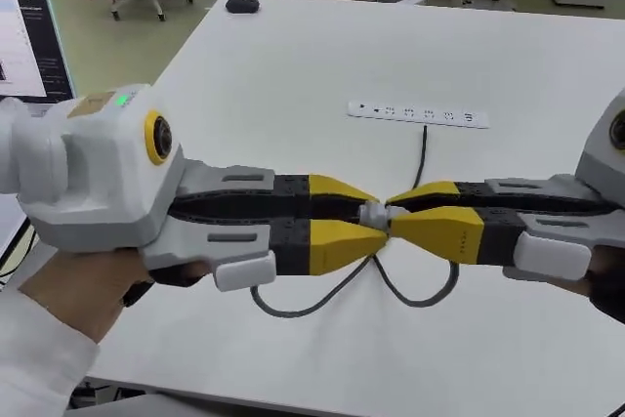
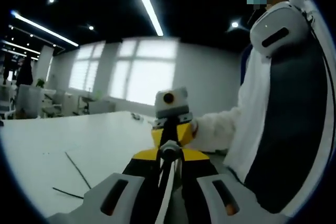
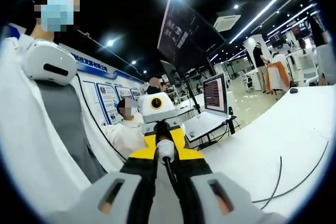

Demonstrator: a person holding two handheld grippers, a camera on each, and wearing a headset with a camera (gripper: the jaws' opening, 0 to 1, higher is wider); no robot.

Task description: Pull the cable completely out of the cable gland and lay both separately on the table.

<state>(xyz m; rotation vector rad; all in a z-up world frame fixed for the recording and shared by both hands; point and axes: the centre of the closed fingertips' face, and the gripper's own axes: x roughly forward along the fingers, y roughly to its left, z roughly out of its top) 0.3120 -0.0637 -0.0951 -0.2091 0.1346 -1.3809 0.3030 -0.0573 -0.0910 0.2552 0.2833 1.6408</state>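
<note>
Tip to tip above the white table (image 1: 283,75), my left gripper (image 1: 363,213) is pinched tight on the small pale cable gland (image 1: 374,213). My right gripper (image 1: 394,215) meets it from the other side, jaws drawn together on what looks like the dark cable (image 1: 322,302) just behind the fitting. The cable sags in two loose loops onto the tabletop and appears to run on toward a power strip (image 1: 418,114). The gland is not yet free. My worry is that the grips sit so close a pull may slide my jaws off the round gland. A taut cable could also drag the strip across the table.
</note>
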